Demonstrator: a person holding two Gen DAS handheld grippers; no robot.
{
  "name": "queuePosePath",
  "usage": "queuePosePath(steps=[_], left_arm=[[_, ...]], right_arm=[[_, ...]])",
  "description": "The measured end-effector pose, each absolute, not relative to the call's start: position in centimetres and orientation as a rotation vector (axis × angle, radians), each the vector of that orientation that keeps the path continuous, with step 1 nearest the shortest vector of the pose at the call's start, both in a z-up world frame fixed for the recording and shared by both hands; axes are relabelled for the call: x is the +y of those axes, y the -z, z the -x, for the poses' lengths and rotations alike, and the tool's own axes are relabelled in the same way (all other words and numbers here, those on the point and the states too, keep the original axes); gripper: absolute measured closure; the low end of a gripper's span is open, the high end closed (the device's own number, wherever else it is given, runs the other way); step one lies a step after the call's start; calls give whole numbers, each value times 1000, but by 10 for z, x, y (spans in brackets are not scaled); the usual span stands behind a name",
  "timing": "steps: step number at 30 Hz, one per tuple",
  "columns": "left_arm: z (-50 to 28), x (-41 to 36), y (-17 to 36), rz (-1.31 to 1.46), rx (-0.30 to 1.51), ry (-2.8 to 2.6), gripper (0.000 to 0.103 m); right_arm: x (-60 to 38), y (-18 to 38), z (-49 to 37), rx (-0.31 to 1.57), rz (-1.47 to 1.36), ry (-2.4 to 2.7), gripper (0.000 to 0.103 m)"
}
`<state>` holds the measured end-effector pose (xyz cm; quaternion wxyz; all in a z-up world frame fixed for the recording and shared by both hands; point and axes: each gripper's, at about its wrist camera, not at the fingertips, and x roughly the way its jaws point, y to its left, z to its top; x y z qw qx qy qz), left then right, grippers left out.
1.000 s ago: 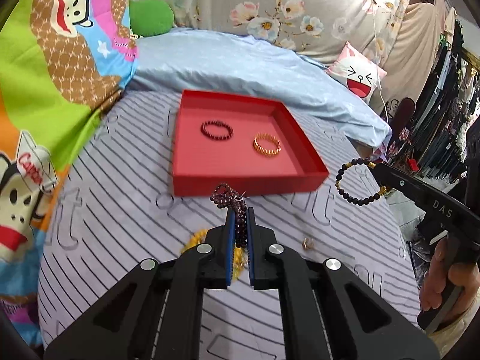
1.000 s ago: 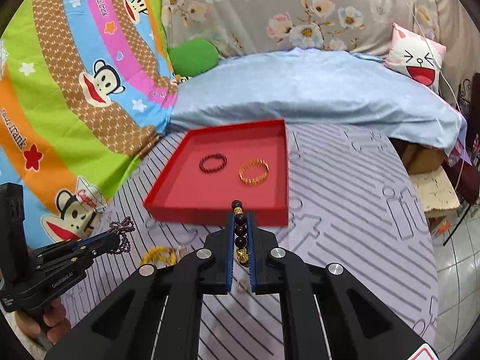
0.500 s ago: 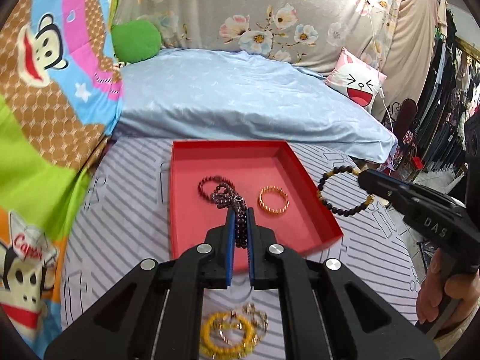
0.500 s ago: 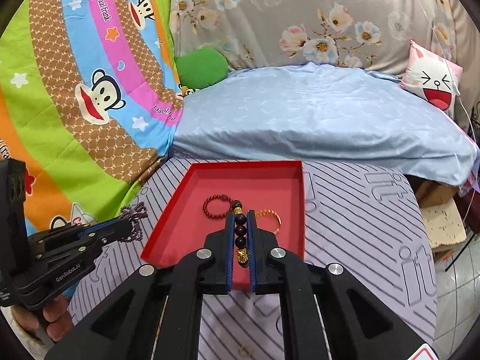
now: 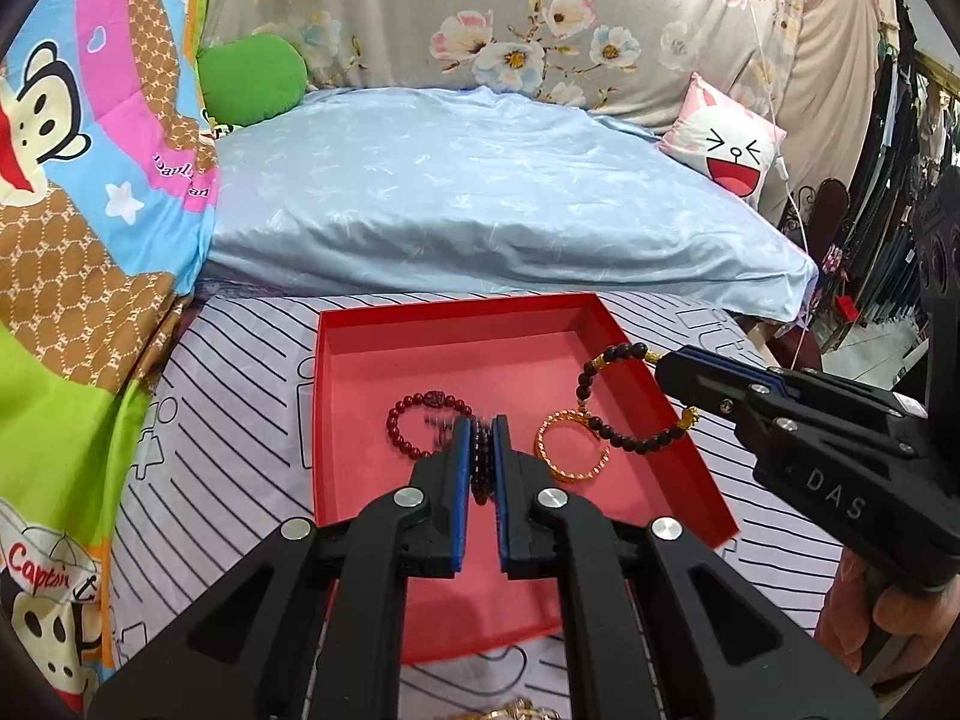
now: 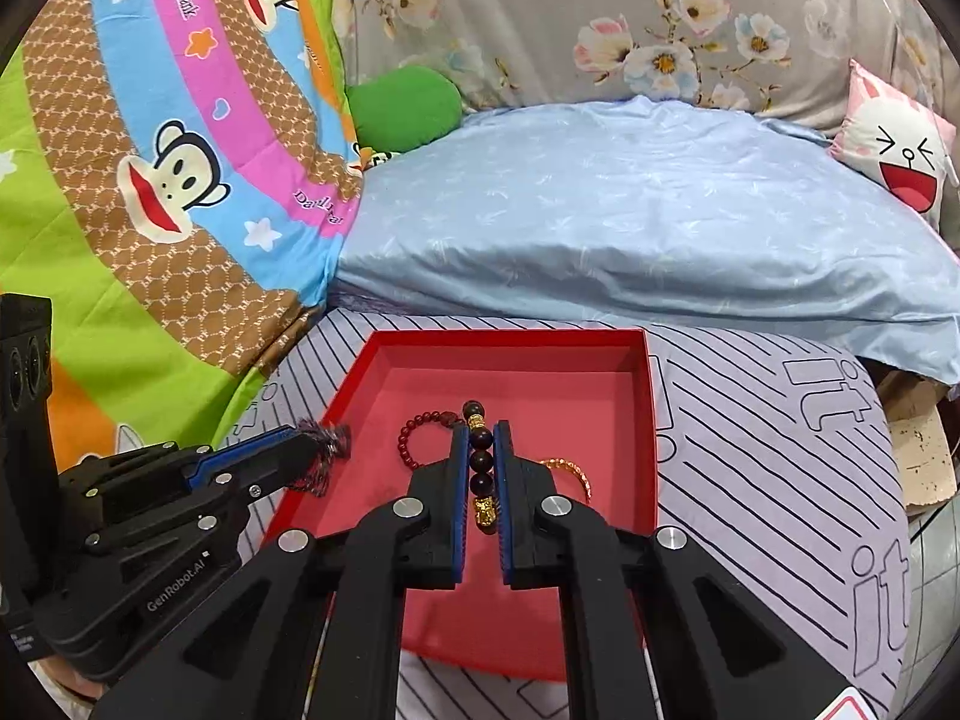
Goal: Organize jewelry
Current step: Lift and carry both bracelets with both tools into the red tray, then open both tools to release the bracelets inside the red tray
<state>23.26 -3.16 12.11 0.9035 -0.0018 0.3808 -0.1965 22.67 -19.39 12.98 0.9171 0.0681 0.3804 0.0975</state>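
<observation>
A red tray (image 5: pixel 456 315) (image 6: pixel 653 414) lies on the striped mat. In it lie a dark red bead bracelet (image 5: pixel 408 423) (image 6: pixel 411 435) and a gold bangle (image 5: pixel 570 447) (image 6: pixel 570 471). My left gripper (image 5: pixel 480 429) (image 6: pixel 312 450) is shut on a dark purple bead string (image 5: pixel 480 468) (image 6: pixel 327 450) and holds it above the tray's left part. My right gripper (image 6: pixel 481 435) (image 5: pixel 666 369) is shut on a black bead bracelet with gold charms (image 6: pixel 480 468) (image 5: pixel 606 396) above the tray's right part.
A striped grey mat (image 6: pixel 780 480) covers the surface. A light blue pillow (image 5: pixel 480 198) lies behind the tray, a cartoon blanket (image 6: pixel 150 150) to the left. More gold jewelry (image 5: pixel 516 711) lies on the mat at the near edge. The mat's right edge drops to the floor (image 6: pixel 936 534).
Both grippers have moved forward from in front of the tray to above it, each carrying its bracelet. The loose jewelry on the mat has slipped behind to the frame's bottom.
</observation>
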Motion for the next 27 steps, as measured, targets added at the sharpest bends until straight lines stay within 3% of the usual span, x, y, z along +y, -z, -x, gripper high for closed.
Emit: queuePosePath(steps=[27], left_arm=[[-263, -8, -79, 56, 858, 309, 98]], right_arm=[[-181, -75, -274, 900, -210, -235, 95]])
